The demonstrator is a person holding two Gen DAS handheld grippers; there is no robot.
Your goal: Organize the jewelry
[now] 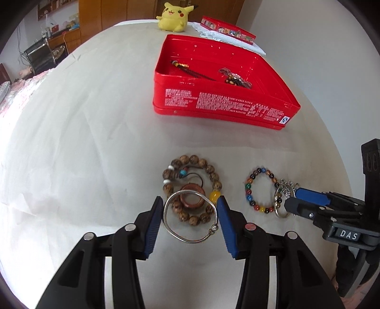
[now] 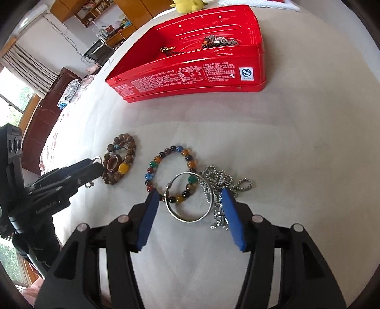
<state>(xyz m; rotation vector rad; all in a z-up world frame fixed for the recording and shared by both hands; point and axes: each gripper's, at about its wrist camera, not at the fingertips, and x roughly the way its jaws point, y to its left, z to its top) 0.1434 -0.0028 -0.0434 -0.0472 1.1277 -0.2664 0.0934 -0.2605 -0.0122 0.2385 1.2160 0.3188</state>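
Observation:
A silver bangle lies over a wooden bead bracelet with a brown ring inside it. My left gripper is open, its blue pads on either side of the bangle. A multicoloured bead bracelet lies to the right, with a silver ring and a ball chain over it. My right gripper is open, pads on either side of the silver ring. The open red tin holds a dark tassel pendant and a beaded piece.
A yellow plush toy and the tin's red lid on a white cloth sit at the table's far edge. The table is covered in white paper. A bed and shelves stand to the left.

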